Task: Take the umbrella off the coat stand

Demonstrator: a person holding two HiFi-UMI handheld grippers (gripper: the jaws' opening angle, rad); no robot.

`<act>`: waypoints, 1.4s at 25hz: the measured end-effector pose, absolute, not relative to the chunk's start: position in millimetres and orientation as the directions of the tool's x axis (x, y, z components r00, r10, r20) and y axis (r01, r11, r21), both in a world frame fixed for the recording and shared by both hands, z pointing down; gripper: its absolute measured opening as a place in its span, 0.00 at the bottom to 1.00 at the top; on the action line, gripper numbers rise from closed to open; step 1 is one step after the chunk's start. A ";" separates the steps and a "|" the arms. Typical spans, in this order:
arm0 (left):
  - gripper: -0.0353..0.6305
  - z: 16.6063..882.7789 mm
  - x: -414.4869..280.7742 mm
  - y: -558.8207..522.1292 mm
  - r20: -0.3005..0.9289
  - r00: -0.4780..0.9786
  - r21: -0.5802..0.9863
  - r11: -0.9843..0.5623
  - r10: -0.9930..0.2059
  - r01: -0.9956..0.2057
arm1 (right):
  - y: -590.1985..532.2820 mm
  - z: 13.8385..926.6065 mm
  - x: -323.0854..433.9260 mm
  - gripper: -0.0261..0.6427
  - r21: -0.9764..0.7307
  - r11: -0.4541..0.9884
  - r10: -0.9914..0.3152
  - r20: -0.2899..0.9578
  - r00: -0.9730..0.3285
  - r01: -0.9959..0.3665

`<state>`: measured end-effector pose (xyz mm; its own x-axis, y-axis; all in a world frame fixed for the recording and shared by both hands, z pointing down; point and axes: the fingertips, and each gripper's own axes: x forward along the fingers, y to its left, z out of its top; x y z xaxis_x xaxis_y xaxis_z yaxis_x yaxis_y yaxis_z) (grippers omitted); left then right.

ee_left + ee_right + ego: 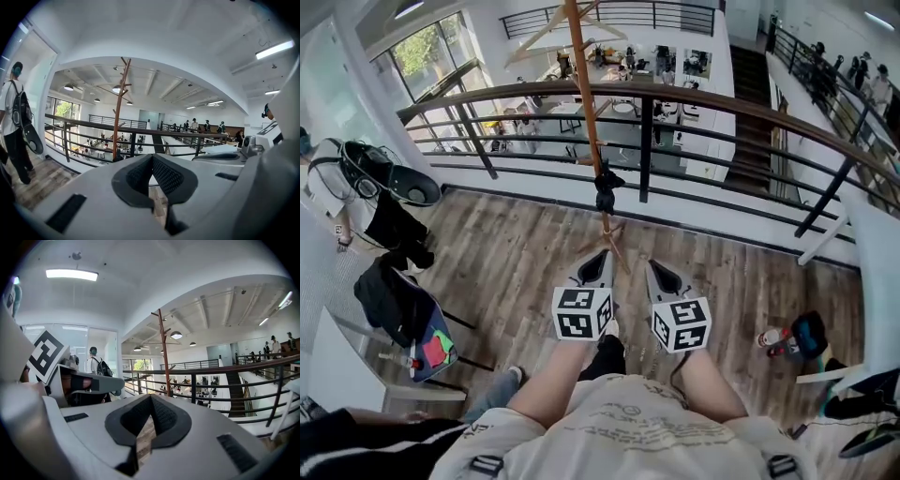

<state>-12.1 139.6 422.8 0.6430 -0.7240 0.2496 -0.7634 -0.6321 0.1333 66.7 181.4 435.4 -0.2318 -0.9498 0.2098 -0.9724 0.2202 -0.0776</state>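
The wooden coat stand (584,103) rises in front of the railing, straight ahead of me. A small folded black umbrella (606,188) hangs low on its pole. Both grippers are held side by side over the wood floor, a short way before the stand's foot and apart from the umbrella. The left gripper (602,256) is shut with nothing between its pads, and so is the right gripper (655,266). The stand's pole (120,108) shows left of centre in the left gripper view. In the right gripper view the same pole (163,350) stands just beyond the jaws.
A dark metal railing (712,98) with a wooden top rail runs behind the stand, above a lower floor. A person with a backpack (356,183) stands at the left. A chair with dark clothes (398,305) is at the near left. Small items (792,337) lie on the floor at the right.
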 end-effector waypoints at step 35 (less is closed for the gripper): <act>0.06 437.3 7.1 -232.4 0.264 0.687 0.195 -0.660 -0.677 -0.726 | -188.9 440.3 72.3 0.04 -0.007 0.219 -0.944 0.249 -0.214 -0.976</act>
<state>7.1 -232.4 437.3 0.6869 -0.6771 0.2642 -0.7256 -0.6599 0.1952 72.3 -188.9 440.3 -0.2141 -0.9444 0.2494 -0.9756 0.2194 -0.0068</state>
